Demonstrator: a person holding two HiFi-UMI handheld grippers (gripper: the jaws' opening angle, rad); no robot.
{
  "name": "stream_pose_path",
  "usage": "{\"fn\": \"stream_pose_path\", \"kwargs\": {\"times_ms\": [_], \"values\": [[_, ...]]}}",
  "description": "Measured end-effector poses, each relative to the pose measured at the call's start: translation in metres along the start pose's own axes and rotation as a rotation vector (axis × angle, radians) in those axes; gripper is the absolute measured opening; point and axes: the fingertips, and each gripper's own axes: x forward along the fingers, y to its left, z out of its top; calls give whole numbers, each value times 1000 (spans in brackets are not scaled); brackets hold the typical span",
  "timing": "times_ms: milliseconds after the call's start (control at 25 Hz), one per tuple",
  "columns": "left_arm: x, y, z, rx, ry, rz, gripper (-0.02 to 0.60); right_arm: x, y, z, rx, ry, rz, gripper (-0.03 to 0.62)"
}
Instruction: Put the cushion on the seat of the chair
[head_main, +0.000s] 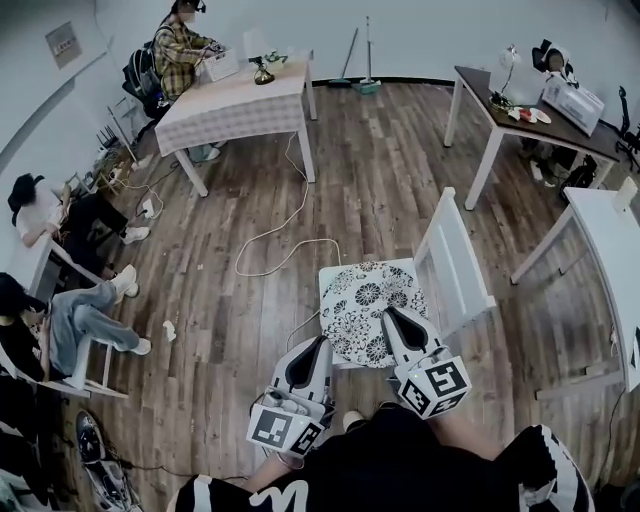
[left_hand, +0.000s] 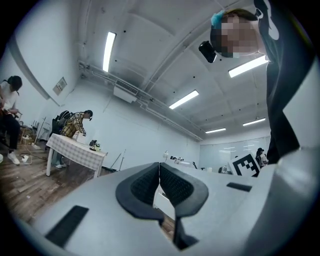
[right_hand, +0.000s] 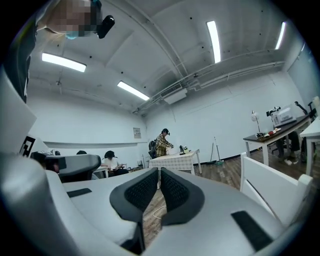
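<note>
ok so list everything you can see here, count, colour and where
cushion: one, black-and-white floral, flat on the chair seat
chair: one, white, mid-floor
checked-cloth table: one, pale, far left
dark-topped table: one, white legs, far right
white table: one, right edge
cable: one, white, looped on the wooden floor
mop: one, leaning on the far wall
people: at least four, at the tables and along the left side
left claw: one, grey with black pads, shut, empty, by the cushion's near edge
right claw: one, same colours, shut, empty, over the cushion's near corner
</note>
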Motion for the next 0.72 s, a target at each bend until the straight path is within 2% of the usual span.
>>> {"fn": "stream_pose_path", "kwargs": {"times_ms": [360,560,720], "values": [[2,-16,-5,-10,3,-69,8,-17,8,9,-7,-29,-22,34],[5,-30,0,24,-17,-80,8,-28,14,19,-7,-55,8,34],[4,-45,-1,21,-14,-73,8,-47,14,30,-25,-68,9,34]]}}
